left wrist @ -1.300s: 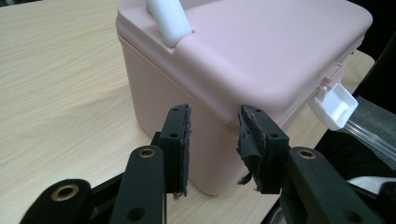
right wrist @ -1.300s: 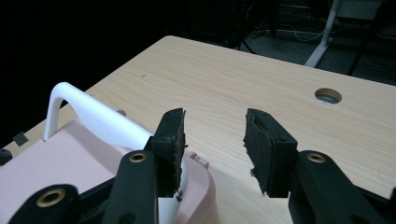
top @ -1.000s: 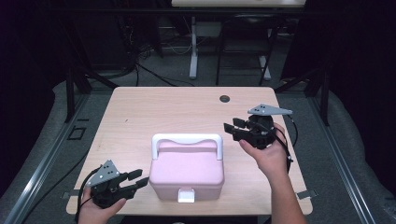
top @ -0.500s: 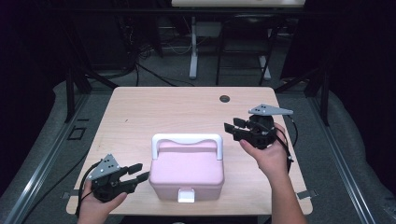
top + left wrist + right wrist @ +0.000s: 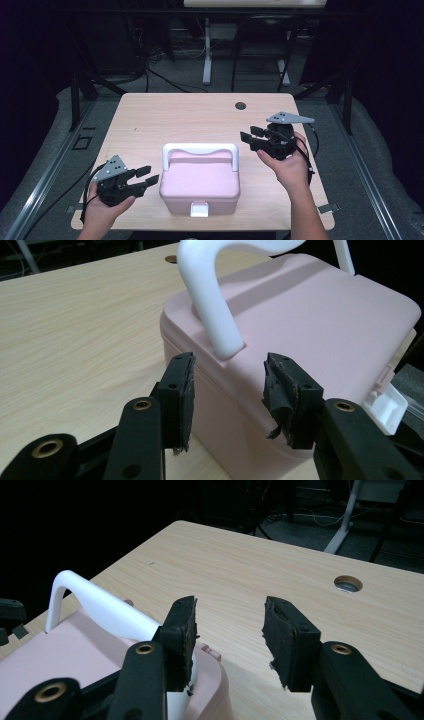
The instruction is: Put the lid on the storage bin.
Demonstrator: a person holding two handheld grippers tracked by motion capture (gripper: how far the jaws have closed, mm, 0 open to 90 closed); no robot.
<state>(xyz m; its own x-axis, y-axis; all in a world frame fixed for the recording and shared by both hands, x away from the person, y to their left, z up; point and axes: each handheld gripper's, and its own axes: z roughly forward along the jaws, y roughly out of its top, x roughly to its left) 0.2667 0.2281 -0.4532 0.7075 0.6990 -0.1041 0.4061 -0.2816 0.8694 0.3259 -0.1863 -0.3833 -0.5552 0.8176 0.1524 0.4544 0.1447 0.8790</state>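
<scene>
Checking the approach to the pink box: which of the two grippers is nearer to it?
The left gripper, at the box's left side near the table's front edge. The right gripper is farther off, beyond the white handle's right end.

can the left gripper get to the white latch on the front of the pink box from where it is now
Probably yes. The left gripper sits open beside the pink box, and nothing lies between it and the white latch on the bare table.
</scene>
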